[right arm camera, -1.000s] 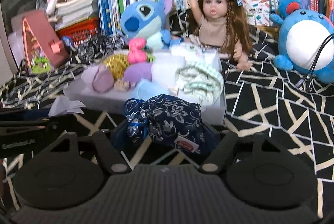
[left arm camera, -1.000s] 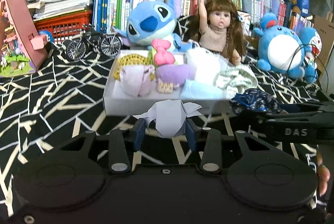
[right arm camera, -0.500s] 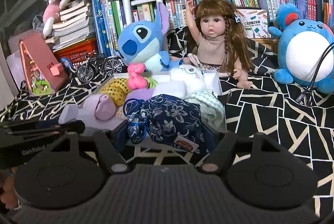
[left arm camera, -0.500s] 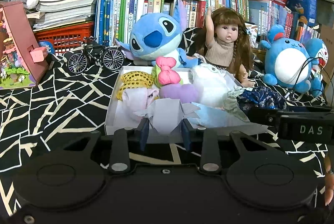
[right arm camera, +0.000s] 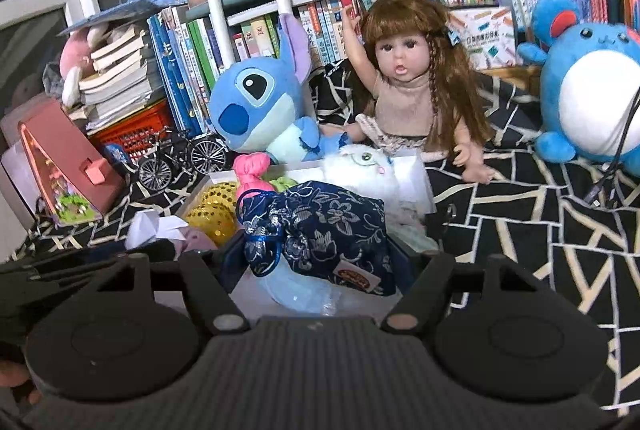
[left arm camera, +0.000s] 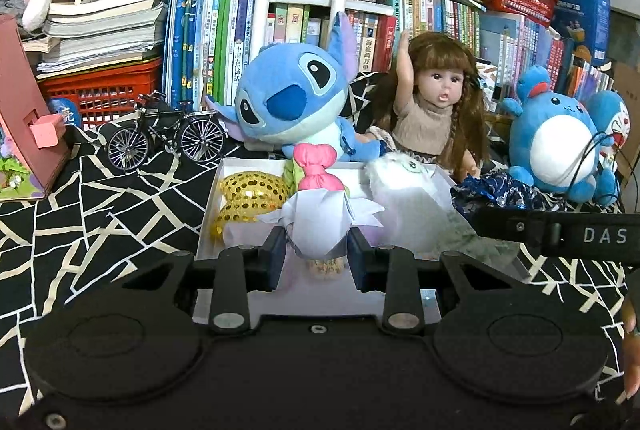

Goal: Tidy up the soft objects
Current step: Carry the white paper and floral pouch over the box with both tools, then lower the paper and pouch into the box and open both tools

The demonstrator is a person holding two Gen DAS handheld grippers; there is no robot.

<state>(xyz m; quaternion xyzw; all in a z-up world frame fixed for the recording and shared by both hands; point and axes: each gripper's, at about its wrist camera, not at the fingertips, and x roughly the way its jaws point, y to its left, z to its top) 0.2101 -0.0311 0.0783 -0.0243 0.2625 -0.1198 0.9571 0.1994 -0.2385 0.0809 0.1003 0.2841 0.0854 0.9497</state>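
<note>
My left gripper (left arm camera: 318,250) is shut on a folded white paper figure (left arm camera: 320,222), held over the near end of a white box (left arm camera: 210,205). In that box lie a gold sequin pouch (left arm camera: 250,195), a pink bow-shaped plush (left arm camera: 316,169) and a white fluffy cat toy (left arm camera: 404,189). My right gripper (right arm camera: 320,258) is shut on a navy floral drawstring pouch (right arm camera: 324,226), which hangs over the box's right side (right arm camera: 424,181). The pouch (left arm camera: 496,189) and the right gripper's black body (left arm camera: 560,234) show at the right of the left wrist view.
Behind the box sit a blue alien plush (left arm camera: 292,101), a long-haired doll (left arm camera: 436,109) and a round blue plush (left arm camera: 556,145). A miniature bicycle (left arm camera: 166,133) and a pink dollhouse (left arm camera: 24,133) stand at the left. Bookshelves fill the back. The cloth is black with white lines.
Both grippers have moved forward and up, from short of the box to above it, each still carrying its object. The box now sits closer and lower in both views.
</note>
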